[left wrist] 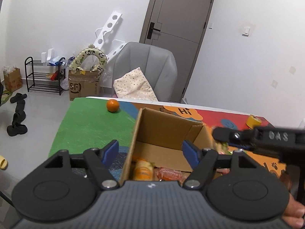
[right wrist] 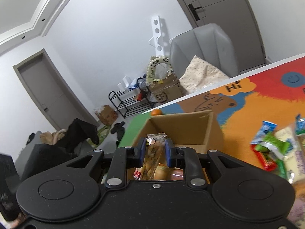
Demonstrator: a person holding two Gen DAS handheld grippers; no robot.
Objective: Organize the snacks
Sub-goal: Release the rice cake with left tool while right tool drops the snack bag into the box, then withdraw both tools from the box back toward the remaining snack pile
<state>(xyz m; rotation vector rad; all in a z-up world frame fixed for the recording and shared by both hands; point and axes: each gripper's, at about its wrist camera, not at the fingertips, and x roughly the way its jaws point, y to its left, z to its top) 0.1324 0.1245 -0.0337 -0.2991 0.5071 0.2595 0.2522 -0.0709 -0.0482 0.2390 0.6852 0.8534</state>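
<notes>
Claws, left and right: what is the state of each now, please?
Left claw: open, holding nothing, above the cardboard box.
Right claw: closed on a clear-wrapped snack packet.

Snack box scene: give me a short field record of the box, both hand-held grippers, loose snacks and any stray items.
box: open cardboard box on the colourful mat, a few wrapped snacks inside
left hand-held gripper: open, nothing between its pads, over the box
right hand-held gripper: shut on a clear-wrapped snack, above the box
loose snacks: pile of packets on the mat right of the box
stray items: orange beyond the box; yellow tape roll at the far right
</notes>
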